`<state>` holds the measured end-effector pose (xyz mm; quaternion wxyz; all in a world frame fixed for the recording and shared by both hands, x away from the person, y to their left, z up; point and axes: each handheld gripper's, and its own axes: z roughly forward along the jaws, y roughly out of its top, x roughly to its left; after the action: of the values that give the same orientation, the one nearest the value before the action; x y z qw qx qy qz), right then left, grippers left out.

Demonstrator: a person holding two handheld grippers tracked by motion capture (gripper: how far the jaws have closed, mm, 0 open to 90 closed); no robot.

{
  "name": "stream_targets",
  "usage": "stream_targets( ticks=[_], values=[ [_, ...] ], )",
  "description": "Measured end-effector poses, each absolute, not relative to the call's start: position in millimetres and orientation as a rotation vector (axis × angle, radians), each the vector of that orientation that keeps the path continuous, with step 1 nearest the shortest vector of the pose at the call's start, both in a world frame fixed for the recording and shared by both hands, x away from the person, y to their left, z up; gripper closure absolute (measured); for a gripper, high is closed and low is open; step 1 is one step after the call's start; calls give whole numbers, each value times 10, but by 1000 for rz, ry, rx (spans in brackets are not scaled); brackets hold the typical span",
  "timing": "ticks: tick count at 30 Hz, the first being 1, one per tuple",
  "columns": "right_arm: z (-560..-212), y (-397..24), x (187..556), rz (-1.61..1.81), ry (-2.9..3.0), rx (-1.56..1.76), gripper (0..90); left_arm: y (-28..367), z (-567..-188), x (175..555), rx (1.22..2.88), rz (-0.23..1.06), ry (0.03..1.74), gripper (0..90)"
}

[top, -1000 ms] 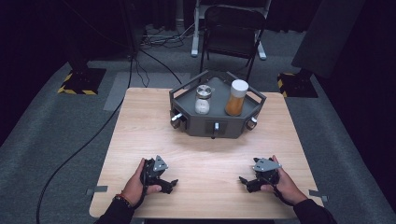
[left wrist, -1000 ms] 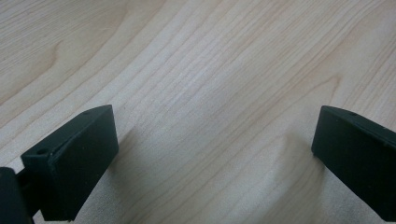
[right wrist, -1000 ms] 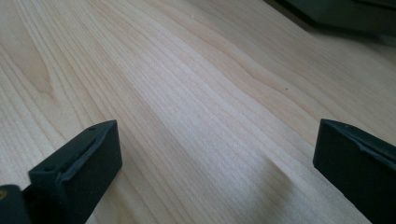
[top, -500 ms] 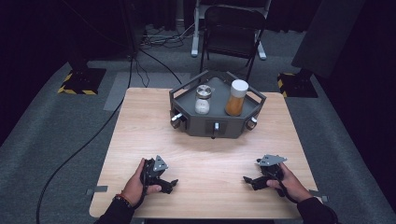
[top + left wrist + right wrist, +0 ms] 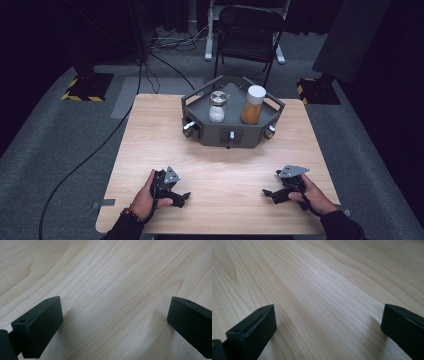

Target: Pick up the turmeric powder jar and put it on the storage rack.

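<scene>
Dark floor surrounds the wooden table (image 5: 150, 130), where two jars (image 5: 217, 106) stand in a grey tray (image 5: 235, 135) at the far edge, well apart from both hand-held grippers, left (image 5: 181, 198) and right (image 5: 270, 194), each spread wide. A hasty reach might topple one.

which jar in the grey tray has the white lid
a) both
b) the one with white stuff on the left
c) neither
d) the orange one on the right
d: in the grey tray, the jar with orange contents carries a white lid, while the jar with white contents has a metal-looking one.
</scene>
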<state>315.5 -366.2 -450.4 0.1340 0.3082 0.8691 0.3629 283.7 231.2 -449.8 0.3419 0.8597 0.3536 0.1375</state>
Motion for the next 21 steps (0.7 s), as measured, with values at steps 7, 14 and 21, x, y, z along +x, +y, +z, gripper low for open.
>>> stream_targets(
  ticks=[7, 14, 21],
  values=[
    [-4503, -3663, 3155, 1052, 2520, 894, 0, 2313, -4499, 2838, 2236, 357, 919, 0],
    [-4503, -3661, 3153, 1051, 2519, 896, 0, 2314, -4499, 2838, 2236, 358, 917, 0],
    [-4503, -3656, 3149, 1049, 2516, 900, 0, 2315, -4499, 2841, 2237, 357, 916, 0]
  ],
)
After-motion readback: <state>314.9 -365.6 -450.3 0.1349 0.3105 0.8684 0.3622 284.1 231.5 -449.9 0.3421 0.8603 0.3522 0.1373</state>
